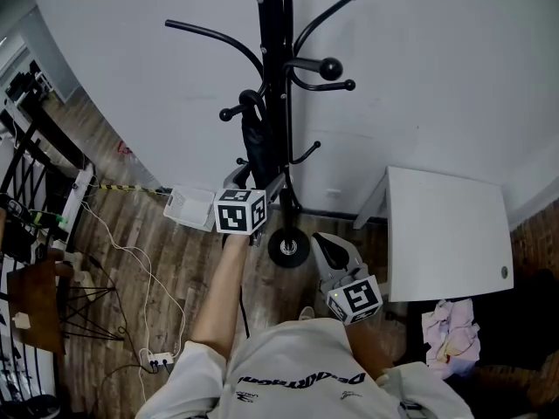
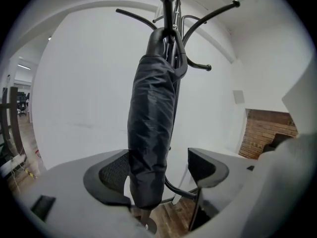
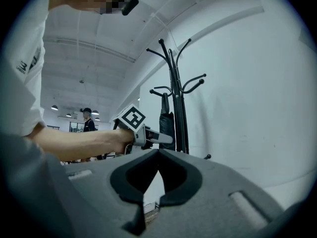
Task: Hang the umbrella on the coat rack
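The black umbrella [image 2: 151, 128] is folded up and hangs on the black coat rack [image 1: 275, 59]. Its top end sits up among the hooks, close to the pole, and the rest of it hangs straight down beside the pole. The left gripper [image 2: 157, 170] is held out to the umbrella and is wide open. The low part of the umbrella hangs between its two jaws. It is right up against the left jaw, and there is a gap between it and the right jaw. The jaws do not squeeze it. The right gripper [image 3: 158, 155] is closed, with its tips together and nothing in it. It is held back near the person's body, well apart from the rack, and it looks toward the rack from the side. The rack stands on a round base [image 1: 288, 247] on the wood floor [image 1: 131, 234], just in front of a white wall [image 1: 437, 77]. A white worktop [image 1: 445, 234] stands to the right of the rack, and a light cloth [image 1: 450, 330] lies on the floor near it.
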A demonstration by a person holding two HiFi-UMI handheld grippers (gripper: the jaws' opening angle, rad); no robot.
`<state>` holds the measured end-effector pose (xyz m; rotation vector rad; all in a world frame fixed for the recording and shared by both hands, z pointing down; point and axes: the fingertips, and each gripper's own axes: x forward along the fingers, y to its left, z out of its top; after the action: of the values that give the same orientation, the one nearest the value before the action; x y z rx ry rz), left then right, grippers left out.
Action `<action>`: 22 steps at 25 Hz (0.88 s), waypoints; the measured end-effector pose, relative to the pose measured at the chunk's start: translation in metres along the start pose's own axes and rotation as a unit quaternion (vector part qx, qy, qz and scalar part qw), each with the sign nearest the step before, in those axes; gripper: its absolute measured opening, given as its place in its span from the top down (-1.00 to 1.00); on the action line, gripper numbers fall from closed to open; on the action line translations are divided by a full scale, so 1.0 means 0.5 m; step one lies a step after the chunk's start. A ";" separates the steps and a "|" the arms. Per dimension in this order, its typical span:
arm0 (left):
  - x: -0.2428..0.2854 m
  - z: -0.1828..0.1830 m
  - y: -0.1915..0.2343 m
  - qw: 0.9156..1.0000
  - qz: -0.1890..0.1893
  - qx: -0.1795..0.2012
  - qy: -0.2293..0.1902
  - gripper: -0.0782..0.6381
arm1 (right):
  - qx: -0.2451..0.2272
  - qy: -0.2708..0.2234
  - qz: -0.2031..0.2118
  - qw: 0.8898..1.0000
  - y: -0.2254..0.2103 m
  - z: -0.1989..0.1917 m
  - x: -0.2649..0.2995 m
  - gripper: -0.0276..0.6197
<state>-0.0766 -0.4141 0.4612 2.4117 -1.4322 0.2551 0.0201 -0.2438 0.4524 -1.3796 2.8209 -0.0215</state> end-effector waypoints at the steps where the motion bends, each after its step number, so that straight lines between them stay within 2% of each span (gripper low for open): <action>1: -0.007 0.001 -0.001 1.000 0.001 0.000 -0.004 -0.23 | 0.000 0.000 0.001 1.000 0.003 0.000 -0.001 0.91; 13: -0.114 0.034 -0.054 0.998 0.006 -0.001 -0.069 -0.20 | -0.005 -0.002 -0.004 1.000 0.029 0.005 -0.024 0.91; 22: -0.189 0.029 -0.093 0.992 0.019 -0.012 -0.120 0.03 | -0.011 -0.001 -0.016 1.000 0.031 0.013 -0.039 0.91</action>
<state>-0.0814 -0.3215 0.4095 2.4642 -1.5719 -0.0477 0.0199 -0.2189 0.4454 -1.4292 2.8049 0.0100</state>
